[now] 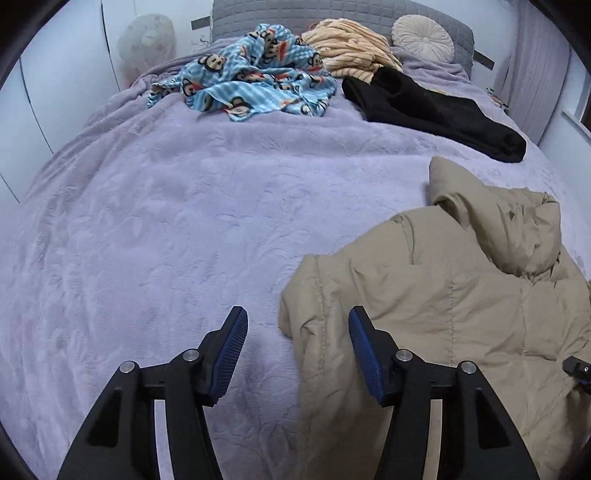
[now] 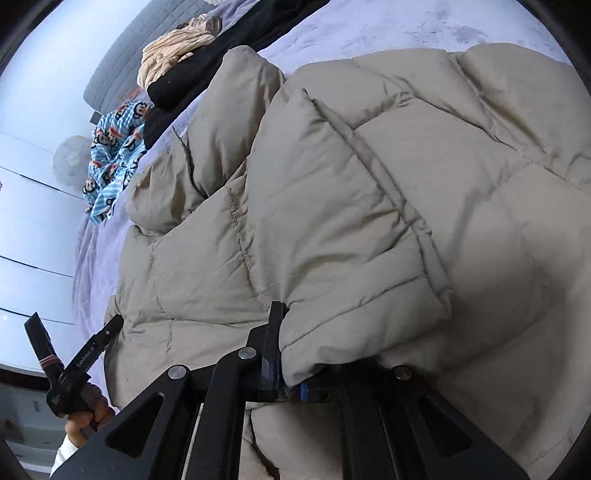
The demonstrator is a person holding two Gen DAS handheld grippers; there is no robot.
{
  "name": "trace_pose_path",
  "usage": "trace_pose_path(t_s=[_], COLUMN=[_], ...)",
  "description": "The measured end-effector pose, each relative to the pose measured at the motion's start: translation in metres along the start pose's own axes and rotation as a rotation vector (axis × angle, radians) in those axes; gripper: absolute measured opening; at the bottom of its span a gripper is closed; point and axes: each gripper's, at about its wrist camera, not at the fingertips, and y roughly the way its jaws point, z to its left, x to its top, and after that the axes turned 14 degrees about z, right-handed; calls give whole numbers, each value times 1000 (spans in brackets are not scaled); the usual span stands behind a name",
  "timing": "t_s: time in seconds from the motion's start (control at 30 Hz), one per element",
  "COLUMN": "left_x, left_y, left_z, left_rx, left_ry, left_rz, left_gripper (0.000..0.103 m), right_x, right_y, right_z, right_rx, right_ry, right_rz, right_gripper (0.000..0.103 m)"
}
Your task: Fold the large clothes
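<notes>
A beige puffer jacket (image 1: 443, 295) lies crumpled on the lilac bed cover (image 1: 166, 221), at the right in the left wrist view. My left gripper (image 1: 298, 317) is open just above the cover. The jacket's near left edge lies between its blue pads (image 1: 229, 354), and they do not press on it. The right wrist view is filled by the jacket (image 2: 369, 184). There my right gripper (image 2: 295, 332) is shut on a thick fold of its edge; the fabric hides the right finger. A hand holds the left gripper (image 2: 74, 325) at the lower left of that view.
At the bed's far end lie a blue monkey-print fleece (image 1: 255, 74), a cream striped garment (image 1: 347, 44) and a black garment (image 1: 424, 107). A round cushion (image 1: 423, 37) leans on the grey headboard (image 1: 258, 14). White wardrobe doors (image 1: 55, 92) run along the left.
</notes>
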Motion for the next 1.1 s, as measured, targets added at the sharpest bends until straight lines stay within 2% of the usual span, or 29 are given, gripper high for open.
trace_pose_path(t_s=[0.03,0.1,0.2,0.27,0.37,0.47,0.5,0.53,0.57,0.63,0.7,0.8,0.93,1.1], left_x=[-3,-8,-26,-40,-63,-77,-79,-80,-81,-80,-78,-76,-79,-94], left_y=[-9,-25,-40,-39,-17,13,20,23,25,22,16,1,-24,-48], left_z=[9,22,29,21,2,-2,0,2,3,3,2,0,-18,-61], left_rx=[-6,-21,-66,-97,-41,-5,-10,-4,17,32,60,93,81,40], left_ry=[-11,-29,-28,-3,41,6,-11,-24,-33,-29,-23,-30,-22,13], left_rz=[-9,-20,-7,27,86,128,130,130,124,126,130,134,129,133], left_gripper=[59,59,59,59,59,59,61,70,79,79,79,79,79,79], right_x=[-2,-10,-29,-31,-21,-11,-9,-7,-6,-6,-8,-13,-25,-44], right_y=[-6,-27,-60,-76,-71,-48,-38,-28,-21,-18,-25,-44,-64,-77], right_z=[-3,-10,-11,-6,9,18,17,12,5,-10,-18,-31,-52,-65], right_rx=[-16,-57,-112,-122,-122,-153,-176,-184,-184,-168,-151,-181,-102,-47], right_ry=[3,13,-2,-52,-150,-204,-197,-178,-155,-135,-124,-101,-57,-59], right_rz=[4,-19,-109,-155,-140,-103,-88,-65,-50,-43,-50,-63,-37,10], right_gripper=[26,33,32,23,21,21,21,21,19,12,11,14,16,16])
